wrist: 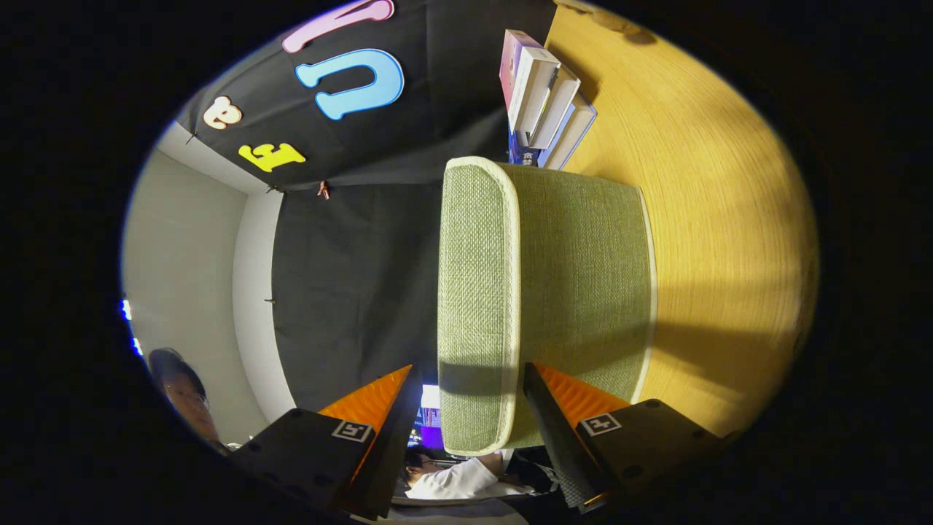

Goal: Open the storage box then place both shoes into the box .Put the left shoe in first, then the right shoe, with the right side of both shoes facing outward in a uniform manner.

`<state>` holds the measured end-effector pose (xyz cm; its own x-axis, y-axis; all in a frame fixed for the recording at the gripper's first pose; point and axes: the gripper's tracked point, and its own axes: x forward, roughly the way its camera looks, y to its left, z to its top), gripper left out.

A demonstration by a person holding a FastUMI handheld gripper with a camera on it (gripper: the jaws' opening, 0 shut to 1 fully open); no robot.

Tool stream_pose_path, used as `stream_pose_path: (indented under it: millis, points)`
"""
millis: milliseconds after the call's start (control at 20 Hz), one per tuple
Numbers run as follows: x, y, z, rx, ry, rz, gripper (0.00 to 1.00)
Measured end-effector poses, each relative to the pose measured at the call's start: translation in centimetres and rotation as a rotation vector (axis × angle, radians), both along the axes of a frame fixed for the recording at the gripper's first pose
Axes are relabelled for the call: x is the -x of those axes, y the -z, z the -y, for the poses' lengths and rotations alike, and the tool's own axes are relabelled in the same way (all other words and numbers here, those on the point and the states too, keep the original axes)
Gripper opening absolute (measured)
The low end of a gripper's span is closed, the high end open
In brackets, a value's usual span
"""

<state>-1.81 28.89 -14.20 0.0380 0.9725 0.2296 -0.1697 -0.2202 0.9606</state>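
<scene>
Fabric of a green woven storage box (554,292) takes up the middle of the gripper view, which is rolled on its side so that the wooden table top (721,240) runs up the right. The box stands on that table with its pale-trimmed lid (477,306) facing left toward the black booth wall (357,292); the lid lies flat against the body of the box, so the box reads as closed. The gripper (466,383) sits at the near end of the box with its two fingers spread apart: one fingertip (397,383) is left of the lid, out over the dark wall, and the other fingertip (536,379) lies over the woven side of the box. The near edge of the lid falls in the gap between them, and whether either finger actually touches the fabric cannot be told; the tongs are open and not clamped on anything. Beyond the far end of the box, a small stack of white and pink cartons (543,98) stands on the table, close to the box corner. Past the left finger, a person (186,397) is partly visible near the pale wall, and between the fingers a white sleeve (459,477) shows beyond the box.
</scene>
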Motion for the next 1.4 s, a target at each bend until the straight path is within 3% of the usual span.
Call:
stream_pose_path:
  millis: [250,350,950,1400]
  points:
    - [0.9,-0.2,1.4,-0.045,-0.001,0.001,0.19]
    - [0.8,-0.5,1.5,-0.036,0.032,0.033,0.08]
    - [2.0,-11.2,2.1,-0.01,0.229,0.228,0.07]
    - [4.2,-21.3,-5.3,0.005,0.204,0.454,0.08]
